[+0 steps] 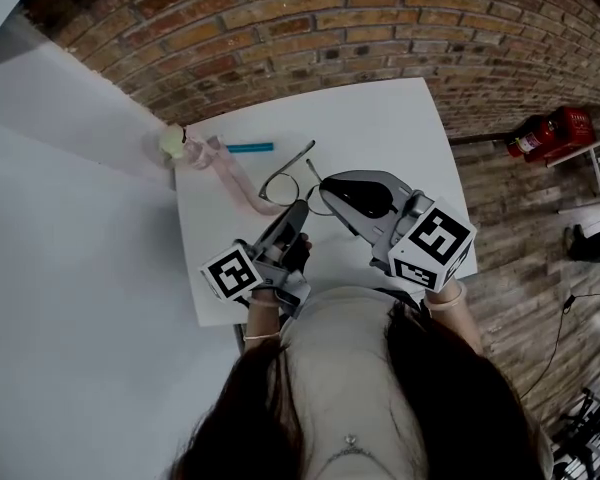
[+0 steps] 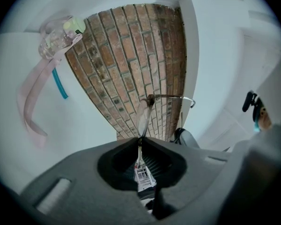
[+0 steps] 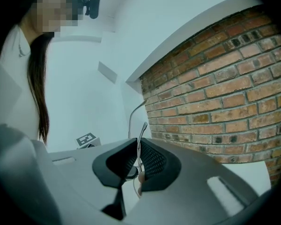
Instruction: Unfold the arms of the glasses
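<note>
Left gripper [image 1: 297,213]: jaws closed on the near rim of the glasses [image 1: 283,183]. Right gripper [image 1: 325,192]: just right of the glasses, jaws pinched on one thin arm. Glasses: over the white table [image 1: 380,128]. Beyond the glasses, to their left: pink strap [image 1: 232,176], then blue pen [image 1: 248,148].

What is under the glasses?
White table shows under the glasses, which the left gripper and right gripper hold; the grippers hide the table nearer the person.

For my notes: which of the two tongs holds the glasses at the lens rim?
The left tongs: a lens rim of the glasses sits between them; the right tongs pinch a thin arm.
</note>
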